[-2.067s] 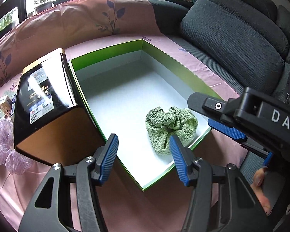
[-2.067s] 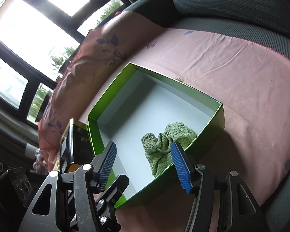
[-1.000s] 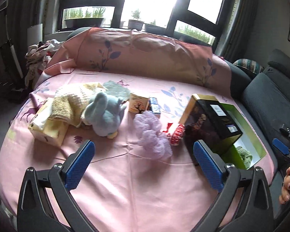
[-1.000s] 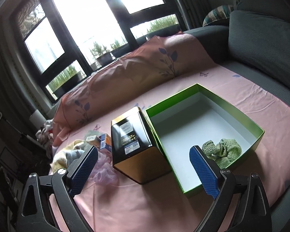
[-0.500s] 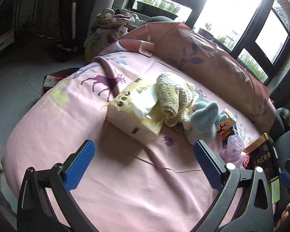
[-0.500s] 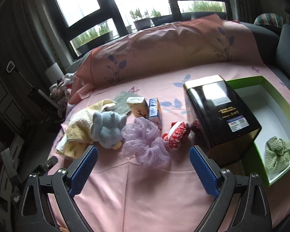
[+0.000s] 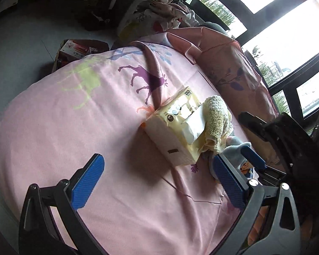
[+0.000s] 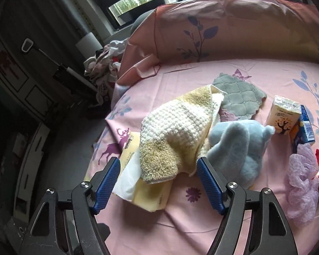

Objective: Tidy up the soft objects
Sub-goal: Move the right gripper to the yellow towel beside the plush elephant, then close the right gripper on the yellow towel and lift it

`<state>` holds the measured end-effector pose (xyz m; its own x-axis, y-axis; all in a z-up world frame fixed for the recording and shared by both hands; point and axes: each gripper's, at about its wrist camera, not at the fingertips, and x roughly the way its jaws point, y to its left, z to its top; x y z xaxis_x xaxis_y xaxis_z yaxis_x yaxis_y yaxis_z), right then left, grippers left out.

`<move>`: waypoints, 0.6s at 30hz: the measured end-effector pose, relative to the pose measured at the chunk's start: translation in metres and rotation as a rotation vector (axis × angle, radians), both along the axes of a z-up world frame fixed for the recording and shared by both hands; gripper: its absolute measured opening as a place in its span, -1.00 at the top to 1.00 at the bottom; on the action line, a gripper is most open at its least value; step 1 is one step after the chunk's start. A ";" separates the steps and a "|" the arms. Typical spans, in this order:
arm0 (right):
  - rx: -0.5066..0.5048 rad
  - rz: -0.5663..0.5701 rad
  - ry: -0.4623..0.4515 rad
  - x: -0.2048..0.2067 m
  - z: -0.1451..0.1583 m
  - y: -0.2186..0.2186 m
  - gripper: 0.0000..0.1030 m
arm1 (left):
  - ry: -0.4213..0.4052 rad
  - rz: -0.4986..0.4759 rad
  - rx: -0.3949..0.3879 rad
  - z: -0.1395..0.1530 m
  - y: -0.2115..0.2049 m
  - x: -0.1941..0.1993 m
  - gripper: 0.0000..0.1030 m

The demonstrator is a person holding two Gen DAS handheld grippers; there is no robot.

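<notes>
Pink bedsheet (image 7: 74, 127) under both claws | left view: left claw (image 7: 159, 176) open, empty; tissue box (image 7: 170, 131) ahead, right claw nearer | right view: right claw (image 8: 158, 183) part-open, jaws just closing, straddling yellow towel (image 8: 174, 131) draped on box, untouched.

Pink bedsheet (image 8: 234, 208) w/ tissue box (image 8: 151, 193), blue plush (image 8: 238, 148), grey cloth (image 8: 236, 97).

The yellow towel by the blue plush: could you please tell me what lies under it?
The yellow towel drapes over one end of the tissue pack, whose white tissue pokes out. Whatever else lies beneath is covered.
</notes>
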<state>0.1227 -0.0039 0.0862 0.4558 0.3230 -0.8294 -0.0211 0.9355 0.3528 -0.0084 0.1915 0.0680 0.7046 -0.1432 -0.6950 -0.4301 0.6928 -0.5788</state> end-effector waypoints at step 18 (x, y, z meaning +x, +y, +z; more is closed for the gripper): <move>0.116 -0.049 -0.116 -0.025 0.059 -0.049 0.77 | 0.024 -0.039 0.010 0.000 0.001 0.003 -0.98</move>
<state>0.0980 -0.0528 0.1451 0.5641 0.3884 -0.7286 -0.0236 0.8897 0.4560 -0.0058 0.1926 0.0679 0.6820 -0.1633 -0.7129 -0.4158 0.7153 -0.5616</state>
